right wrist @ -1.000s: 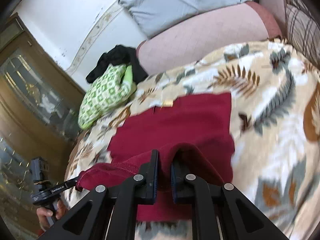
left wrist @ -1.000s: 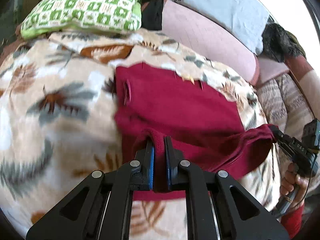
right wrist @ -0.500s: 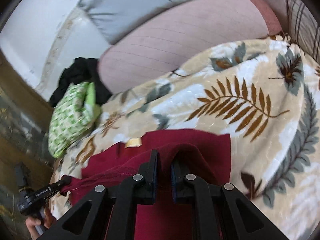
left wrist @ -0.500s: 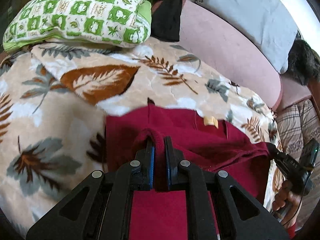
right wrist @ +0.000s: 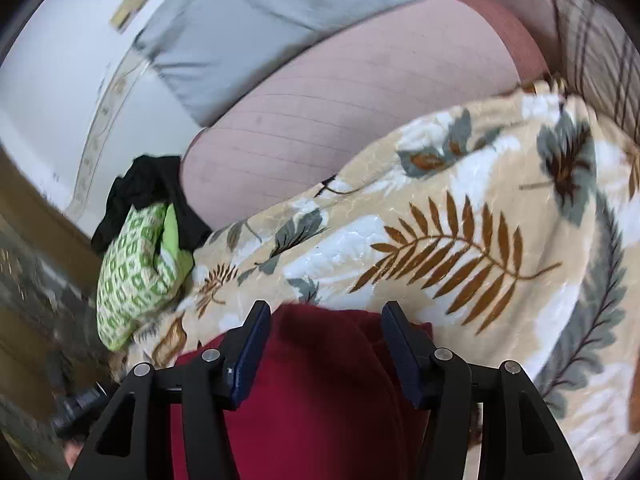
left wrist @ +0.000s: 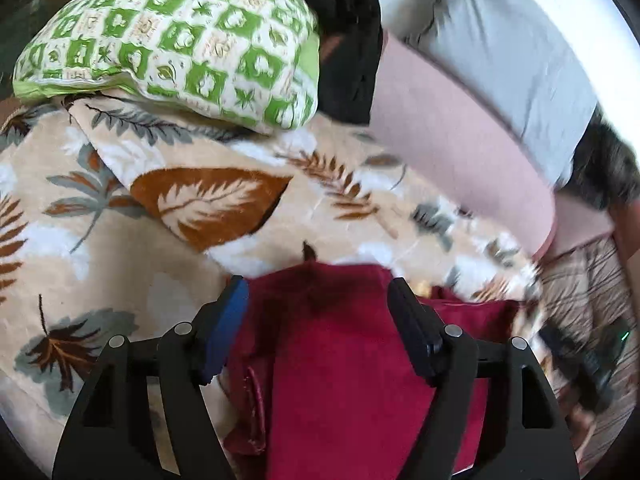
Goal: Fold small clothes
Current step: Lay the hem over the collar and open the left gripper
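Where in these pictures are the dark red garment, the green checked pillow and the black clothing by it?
Dark red garment (left wrist: 340, 360): left wrist view, its flat folded middle.
Green checked pillow (left wrist: 180, 40): left wrist view, centre of its top face.
Black clothing (right wrist: 148, 184): right wrist view, the bunched part above the pillow.

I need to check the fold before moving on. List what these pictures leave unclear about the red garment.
- Near end of the red garment: cut off by the bottom edge, left wrist view.
- Its right side: motion-blurred there, also the other tool.
- Its middle, right wrist view: flanked by the open right tool, lower part behind the frame.
- Garment type: cannot tell.
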